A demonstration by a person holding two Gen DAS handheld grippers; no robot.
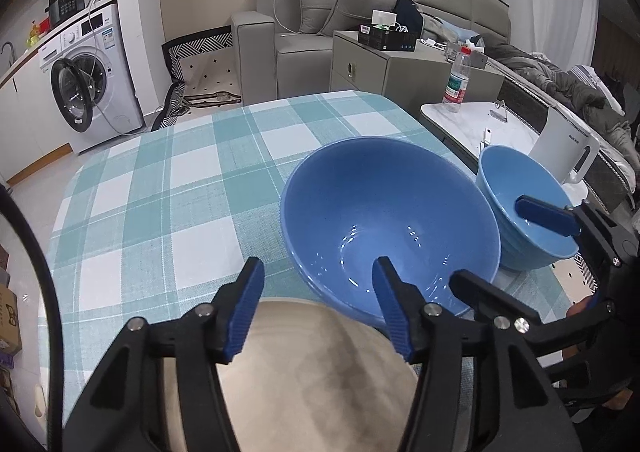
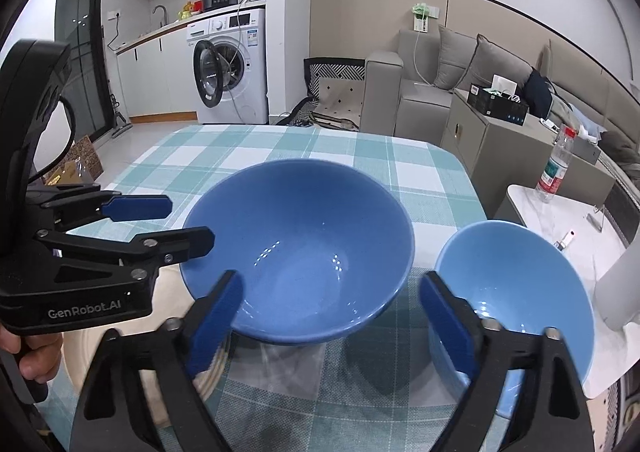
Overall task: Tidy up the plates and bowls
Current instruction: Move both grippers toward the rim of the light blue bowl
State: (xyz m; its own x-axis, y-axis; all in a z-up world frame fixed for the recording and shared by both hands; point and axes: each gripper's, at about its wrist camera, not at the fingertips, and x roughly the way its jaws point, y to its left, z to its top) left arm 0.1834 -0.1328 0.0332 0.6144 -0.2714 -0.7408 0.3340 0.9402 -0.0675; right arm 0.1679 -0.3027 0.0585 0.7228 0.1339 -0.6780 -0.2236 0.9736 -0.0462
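Observation:
A large blue bowl point(image 1: 390, 224) point(image 2: 298, 248) stands on the checked tablecloth. A smaller blue bowl point(image 1: 524, 208) point(image 2: 516, 288) stands to its right at the table's edge. A beige plate point(image 1: 316, 376) point(image 2: 120, 352) lies at the near side, left of the large bowl. My left gripper point(image 1: 318, 284) point(image 2: 188, 224) is open and empty above the plate, its right finger over the large bowl's near rim. My right gripper point(image 2: 330, 296) is open and empty between the two bowls, near their front; one finger point(image 1: 546, 214) reaches over the small bowl.
The checked tablecloth point(image 1: 160, 192) point(image 2: 280, 148) covers the table. A white side table point(image 1: 476, 124) point(image 2: 568, 220) at the right carries a water bottle point(image 1: 456, 82) point(image 2: 556, 168) and a white kettle point(image 1: 566, 150). A sofa and cabinet stand behind, a washing machine at the left.

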